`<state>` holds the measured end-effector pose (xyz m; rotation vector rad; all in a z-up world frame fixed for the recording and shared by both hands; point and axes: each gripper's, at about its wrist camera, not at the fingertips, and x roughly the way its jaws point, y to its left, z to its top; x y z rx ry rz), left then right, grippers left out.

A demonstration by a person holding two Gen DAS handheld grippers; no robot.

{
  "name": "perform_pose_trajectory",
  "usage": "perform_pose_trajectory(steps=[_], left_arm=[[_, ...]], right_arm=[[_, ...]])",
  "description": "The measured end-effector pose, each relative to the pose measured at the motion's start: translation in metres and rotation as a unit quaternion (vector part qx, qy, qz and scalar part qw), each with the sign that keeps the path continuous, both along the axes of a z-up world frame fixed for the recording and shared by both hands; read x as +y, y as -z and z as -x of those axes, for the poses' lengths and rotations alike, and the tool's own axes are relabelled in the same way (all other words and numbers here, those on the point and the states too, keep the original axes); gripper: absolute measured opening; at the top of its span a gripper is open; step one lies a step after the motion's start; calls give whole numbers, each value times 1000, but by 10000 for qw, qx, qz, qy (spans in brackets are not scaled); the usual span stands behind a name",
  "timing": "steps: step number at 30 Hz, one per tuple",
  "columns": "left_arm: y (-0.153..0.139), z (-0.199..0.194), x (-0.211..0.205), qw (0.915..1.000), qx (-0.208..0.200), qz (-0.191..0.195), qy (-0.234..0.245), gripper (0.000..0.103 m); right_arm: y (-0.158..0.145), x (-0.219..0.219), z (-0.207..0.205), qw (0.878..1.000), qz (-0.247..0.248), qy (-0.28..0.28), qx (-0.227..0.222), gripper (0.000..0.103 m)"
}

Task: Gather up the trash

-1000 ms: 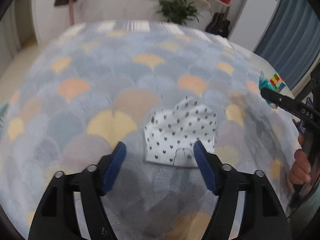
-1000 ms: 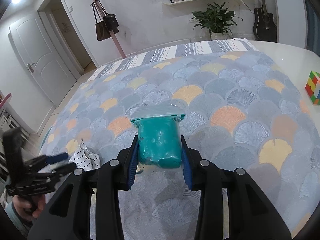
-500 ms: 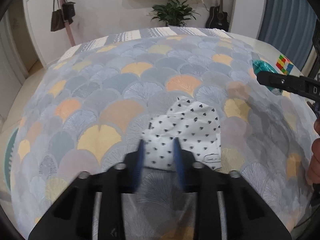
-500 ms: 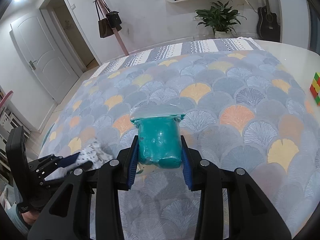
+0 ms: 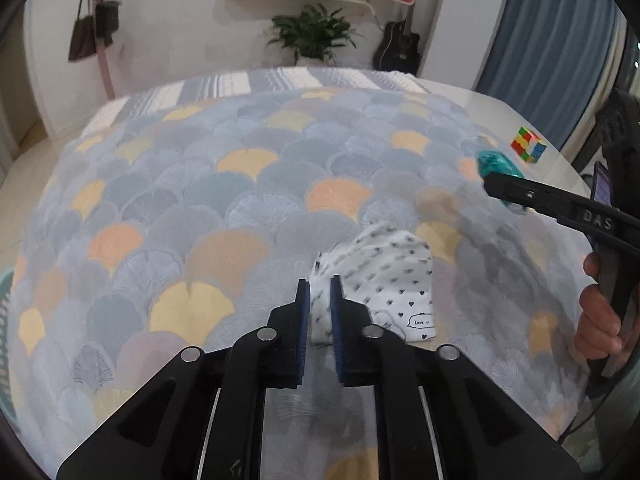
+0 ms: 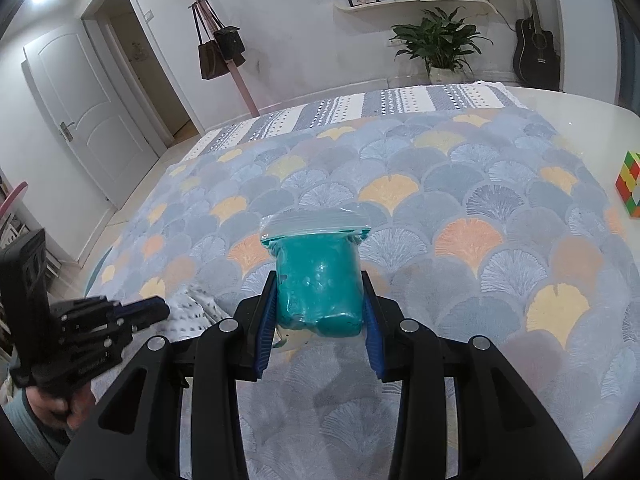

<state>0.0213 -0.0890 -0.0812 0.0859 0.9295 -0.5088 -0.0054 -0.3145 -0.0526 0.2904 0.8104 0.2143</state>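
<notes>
A white packet (image 5: 392,276) printed with small black hearts lies on the patterned tablecloth (image 5: 240,208). My left gripper (image 5: 319,284) is closing its jaws the last bit, and the blue pads pinch the packet's left edge. In the right wrist view the same packet (image 6: 196,308) shows at the tip of the left gripper (image 6: 160,308). My right gripper (image 6: 319,280) is shut on a clear zip bag of teal stuff (image 6: 316,248), which stands upright between the pads. From the left wrist view, that teal bag (image 5: 494,162) peeks above the right gripper (image 5: 492,184).
A coloured puzzle cube (image 6: 628,184) sits on the bare white table (image 6: 580,108) at the right edge, also visible as the cube (image 5: 529,150). A hand (image 5: 600,320) grips the right tool's handle. A plant, guitar and hanging bags stand along the far wall.
The left gripper's jaws went from wide apart around the packet to pinched on its left edge, and the packet has crumpled up slightly. The right gripper has kept still with the teal bag.
</notes>
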Motion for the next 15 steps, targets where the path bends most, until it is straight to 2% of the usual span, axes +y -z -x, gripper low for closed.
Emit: perform_pose_trajectory(steps=[5,6,7,9,11,13,15], left_arm=[[8,0,6,9994,245,239,-49,8],[3,0,3,9997,110,213,18,15],[-1,-1,0,9997,-5,200,106,44],[-10,-10,-9,9988,-144,242,412,85],[-9,-22,-17,9947,-101,403,945,85],[2,-38,-29,9890,163,433,1408,83],[10,-48,-37,9842,290,462,1684,83]], right_arm=[[1,-4,2,10000,16,35,5,35],[1,-5,3,10000,19,40,9,35],[0,-6,3,10000,21,52,6,35],[-2,-8,4,10000,-18,77,-14,35],[-4,-10,4,9999,-93,89,-24,35],[-4,-10,4,9999,-103,81,-18,35],[-5,-9,5,10000,-33,66,-6,35]])
